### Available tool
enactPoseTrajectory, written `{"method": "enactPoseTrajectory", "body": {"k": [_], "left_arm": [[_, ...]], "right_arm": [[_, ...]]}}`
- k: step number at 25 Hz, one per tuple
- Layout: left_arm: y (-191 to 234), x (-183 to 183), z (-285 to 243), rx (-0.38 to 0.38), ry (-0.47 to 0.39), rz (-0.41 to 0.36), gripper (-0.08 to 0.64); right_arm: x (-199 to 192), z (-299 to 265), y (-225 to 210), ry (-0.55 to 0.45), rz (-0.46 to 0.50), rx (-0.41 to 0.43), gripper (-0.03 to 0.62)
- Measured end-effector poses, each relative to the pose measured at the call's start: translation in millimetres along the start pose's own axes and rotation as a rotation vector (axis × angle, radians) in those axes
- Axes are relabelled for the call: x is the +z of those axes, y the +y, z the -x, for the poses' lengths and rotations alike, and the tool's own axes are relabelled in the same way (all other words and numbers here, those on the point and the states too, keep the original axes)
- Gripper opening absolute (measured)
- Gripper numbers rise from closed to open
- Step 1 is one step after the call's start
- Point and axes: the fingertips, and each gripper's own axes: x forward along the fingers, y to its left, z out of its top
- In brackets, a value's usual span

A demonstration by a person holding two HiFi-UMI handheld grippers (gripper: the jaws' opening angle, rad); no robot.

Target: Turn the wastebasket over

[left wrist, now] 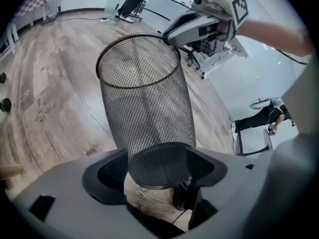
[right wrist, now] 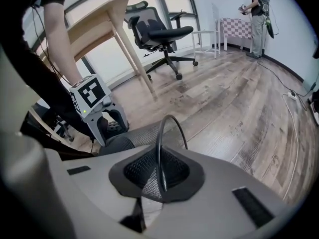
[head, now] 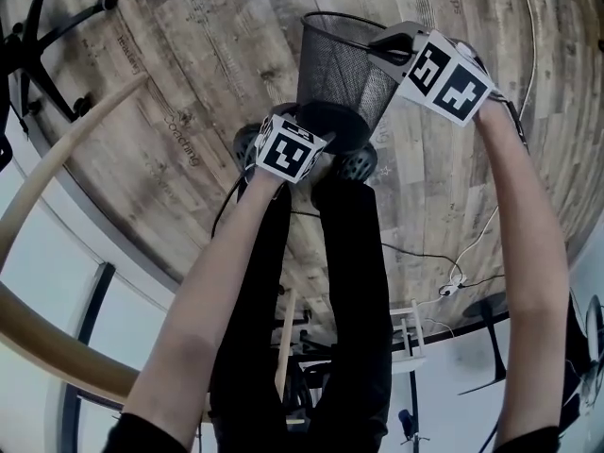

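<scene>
The wastebasket [head: 342, 69] is a black wire-mesh bin, lifted off the wood floor and lying tilted between my two grippers. My left gripper [head: 326, 128] grips its round closed bottom; in the left gripper view the base [left wrist: 158, 164] sits wedged between the two jaws [left wrist: 159, 168], and the mesh wall [left wrist: 144, 98] runs away to the open mouth. My right gripper [head: 379, 51] is shut on the far rim. In the right gripper view the thin rim wire [right wrist: 159, 148] stands pinched between its jaws [right wrist: 159, 176]. The basket looks empty.
A curved wooden table [head: 57, 163] and a chair base [head: 57, 55] lie to the left. An office chair [right wrist: 162, 34] stands beyond the table leg [right wrist: 132, 59]. Cables [head: 453, 272] trail over the floor. My own legs [head: 330, 281] are below the basket; a person [right wrist: 256, 14] stands far off.
</scene>
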Motion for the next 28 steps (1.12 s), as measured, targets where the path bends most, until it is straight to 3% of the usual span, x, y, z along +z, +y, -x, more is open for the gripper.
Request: {"method": "enactPoseTrajectory", "body": {"k": [6,12,16,18,28], "left_arm": [[-6,18,8,-0.008,-0.032,-0.019,0.376],[2,56,21,0.018,-0.133,-0.031,0.376],[8,76,29,0.054,-0.154,-0.109,0.376],[8,83,32,0.051,-0.165,-0.107,0.376],[-1,64,30,0.023,-0.163,-0.112,0.375]], "right_arm": [[19,12,10,-0.033,0.037,-0.017,0.057],[40,36,-3,-0.071,0.100,-0.102,0.057],[53,49,1,-0.093,0.167,-0.158,0.057],[57,52,7,-0.104,0.180,-0.166,0.057],[49,51,46,-0.180,0.050,-0.112,0.057]]}}
